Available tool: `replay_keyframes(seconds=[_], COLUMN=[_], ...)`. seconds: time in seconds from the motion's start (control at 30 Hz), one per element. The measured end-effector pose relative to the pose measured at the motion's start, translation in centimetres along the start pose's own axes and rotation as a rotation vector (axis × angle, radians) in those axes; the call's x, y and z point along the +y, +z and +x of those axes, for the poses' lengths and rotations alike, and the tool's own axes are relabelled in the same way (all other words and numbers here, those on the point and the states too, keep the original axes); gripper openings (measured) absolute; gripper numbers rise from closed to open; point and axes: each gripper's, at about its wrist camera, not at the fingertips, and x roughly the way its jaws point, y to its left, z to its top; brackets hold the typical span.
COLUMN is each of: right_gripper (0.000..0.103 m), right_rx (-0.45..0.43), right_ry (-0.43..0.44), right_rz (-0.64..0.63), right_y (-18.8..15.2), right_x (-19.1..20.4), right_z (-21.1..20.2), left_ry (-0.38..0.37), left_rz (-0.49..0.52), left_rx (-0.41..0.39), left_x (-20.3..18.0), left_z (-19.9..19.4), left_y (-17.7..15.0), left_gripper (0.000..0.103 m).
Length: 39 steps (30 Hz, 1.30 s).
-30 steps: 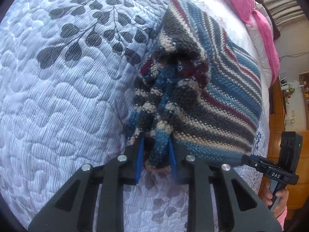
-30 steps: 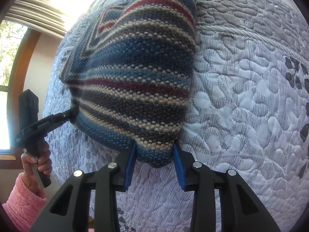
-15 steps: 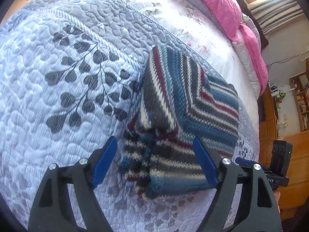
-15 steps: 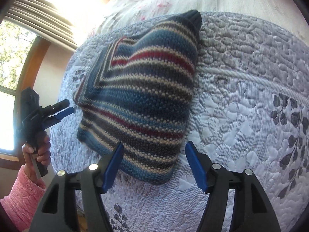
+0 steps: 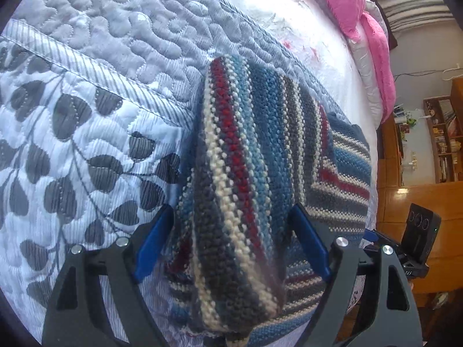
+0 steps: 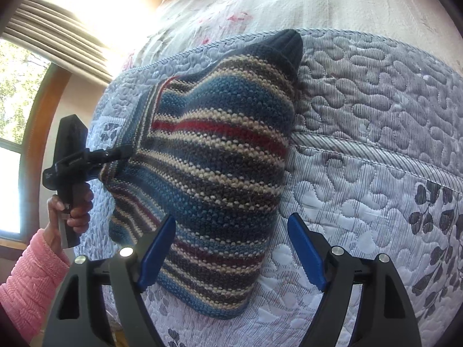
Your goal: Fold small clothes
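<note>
Sweater (image 6: 214, 179): folded into a compact bundle on the quilt (image 6: 376, 150); little left.
Left gripper (image 5: 231, 248): jaws apart, straddling its left edge.
Right gripper (image 6: 231, 248): jaws apart, empty.

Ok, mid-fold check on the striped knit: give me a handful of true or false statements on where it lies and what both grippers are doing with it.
1. The striped knit lies on the grey leaf-print quilt. True.
2. The right gripper is clamped shut on the knit. False: its jaws stand wide apart, with the knit's near corner between them.
3. The left gripper is open, straddling a bunched fold of the knit. True.
4. The knit is plain pink. False: it is striped blue, grey, cream and red.
5. Pink bedding lies farther up the bed. True.
</note>
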Motion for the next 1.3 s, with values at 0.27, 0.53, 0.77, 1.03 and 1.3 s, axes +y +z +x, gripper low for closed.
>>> replay_keyframes(seconds=[0.27,0.53,0.77,1.03,1.3], right_gripper=[0.090,0.093,0.060,0.054,0.054], right_rx=[0.022,0.042,0.027,-0.009,-0.049], right_ry=[0.015,0.096,0.237,0.289,0.216], right_rz=[0.028,0.093,0.168,0.116,0.132], right_y=[1.5,2.4,1.9,-0.2,-4.8], right_x=[-0.1,-0.8,-1.6,-1.5,-7.2], right_z=[2.9,5.7,6.0,-0.2,-9.3], left_ry=[-0.108,-0.124,-0.074,-0.221,-0.285], left_rz=[0.061,0.112,0.106,0.105,0.209], left_rx=[0.052,0.081,0.099,0.083,0.083], left_x=[-0.7,-1.3,-2.6,-5.7,-17.3], left_z=[2.7,4.4,4.8,3.4,6.4], left_y=[0.1,-0.1,-0.5,-4.0,-9.1], left_gripper=[0.084,0.086,0.064,0.043,0.043])
